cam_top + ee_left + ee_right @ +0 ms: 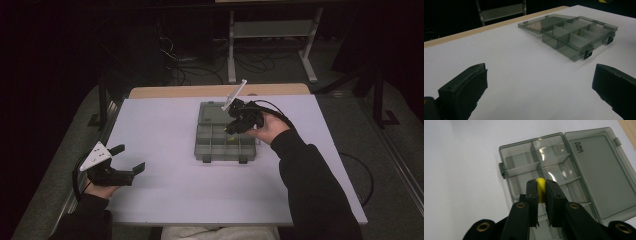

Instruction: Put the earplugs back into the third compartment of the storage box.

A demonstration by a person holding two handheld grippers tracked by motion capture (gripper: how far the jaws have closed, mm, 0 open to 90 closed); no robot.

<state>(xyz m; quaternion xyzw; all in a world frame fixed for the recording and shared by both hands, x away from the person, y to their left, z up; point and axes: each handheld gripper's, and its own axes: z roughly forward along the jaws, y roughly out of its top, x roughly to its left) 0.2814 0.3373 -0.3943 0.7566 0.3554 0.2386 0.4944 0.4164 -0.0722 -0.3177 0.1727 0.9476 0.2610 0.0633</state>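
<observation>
A grey see-through compartment box (220, 145) (574, 40) (521, 160) lies open on the white table, its lid (599, 170) folded flat behind it. My right gripper (234, 126) (541, 185) hovers over the box's compartments, shut on a small yellow piece (540, 188) that pokes out between the pads. My left gripper (130, 159) (539, 90) rests near the table's left front, open, with bare table between its jaws; the box sits well ahead of it.
The white table top (165, 125) ends in a wooden strip (190, 91) at the back. Behind it, on the dark floor, are a metal stand (270, 35) and loose cables (185, 65).
</observation>
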